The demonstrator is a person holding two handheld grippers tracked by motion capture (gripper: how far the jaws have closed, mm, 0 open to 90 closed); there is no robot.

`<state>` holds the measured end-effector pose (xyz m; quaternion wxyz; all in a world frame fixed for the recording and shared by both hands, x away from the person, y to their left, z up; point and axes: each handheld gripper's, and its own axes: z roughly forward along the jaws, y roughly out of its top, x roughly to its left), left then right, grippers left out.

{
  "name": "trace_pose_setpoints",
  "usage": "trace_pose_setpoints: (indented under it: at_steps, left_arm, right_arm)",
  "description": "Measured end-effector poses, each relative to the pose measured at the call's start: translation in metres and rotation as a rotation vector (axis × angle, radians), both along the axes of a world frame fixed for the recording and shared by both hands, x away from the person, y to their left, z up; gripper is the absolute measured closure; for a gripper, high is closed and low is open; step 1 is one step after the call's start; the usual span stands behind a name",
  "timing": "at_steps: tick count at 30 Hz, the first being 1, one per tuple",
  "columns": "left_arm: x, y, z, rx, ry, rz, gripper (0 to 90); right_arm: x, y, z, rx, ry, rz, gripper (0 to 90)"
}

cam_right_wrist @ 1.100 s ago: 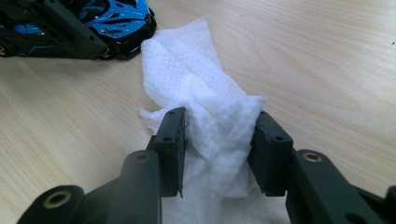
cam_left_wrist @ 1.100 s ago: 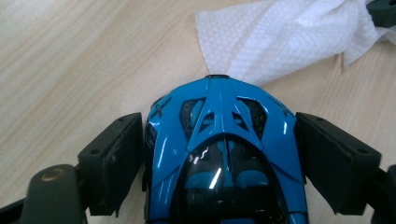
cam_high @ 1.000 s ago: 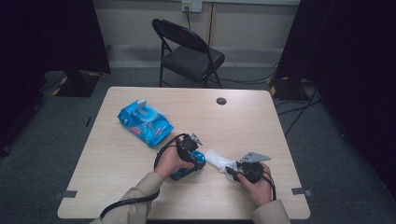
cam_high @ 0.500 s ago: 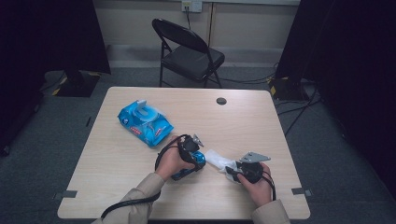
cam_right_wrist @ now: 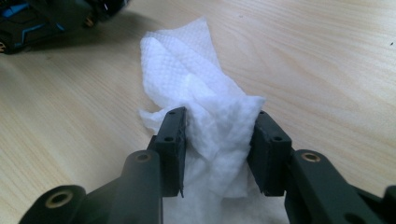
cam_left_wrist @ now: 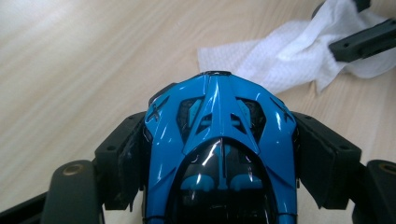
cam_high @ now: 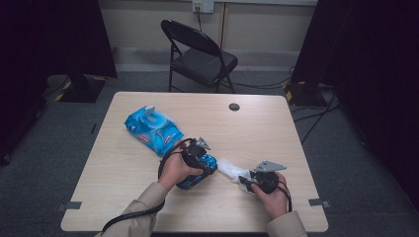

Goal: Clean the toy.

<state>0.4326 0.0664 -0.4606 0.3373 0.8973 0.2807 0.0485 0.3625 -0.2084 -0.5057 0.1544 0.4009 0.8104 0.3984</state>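
the left gripper [cam_left_wrist: 219, 154] has just been closing; its jaws clamp the blue toy car [cam_left_wrist: 219, 140]. the right gripper [cam_right_wrist: 217, 144] pinches the bunched white wipe [cam_right_wrist: 205, 107]; the high view adds the wipes pack [cam_high: 152, 129].

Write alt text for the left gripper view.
A glossy blue toy car sits between the left gripper and its two black jaws, nose pointing away over a light wooden table. A crumpled white wipe lies just beyond it.

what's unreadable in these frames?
- Blue toy car: rear cut off by the bottom edge in the left gripper view; in the high view the hand covers much of it.
- Wipes pack: label print too small, high view.
- White wipe: lower end hidden behind the right gripper.
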Motion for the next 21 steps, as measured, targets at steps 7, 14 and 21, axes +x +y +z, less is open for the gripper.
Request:
trace_pose_setpoints:
  at_steps: [7,14,21]
  left_arm:
    - [-0.004,0.016,0.017,-0.065,-0.043,0.016,26.2]
    - [-0.005,0.029,0.025,-0.109,-0.047,0.035,26.4]
    - [-0.006,0.034,0.033,-0.149,-0.051,0.043,26.4]
  right_arm:
    - [0.000,0.002,0.002,0.000,-0.001,0.002,65.7]
    - [-0.002,0.002,0.015,0.020,-0.036,0.008,47.3]
    - [-0.009,-0.013,0.038,0.061,-0.003,-0.053,68.5]
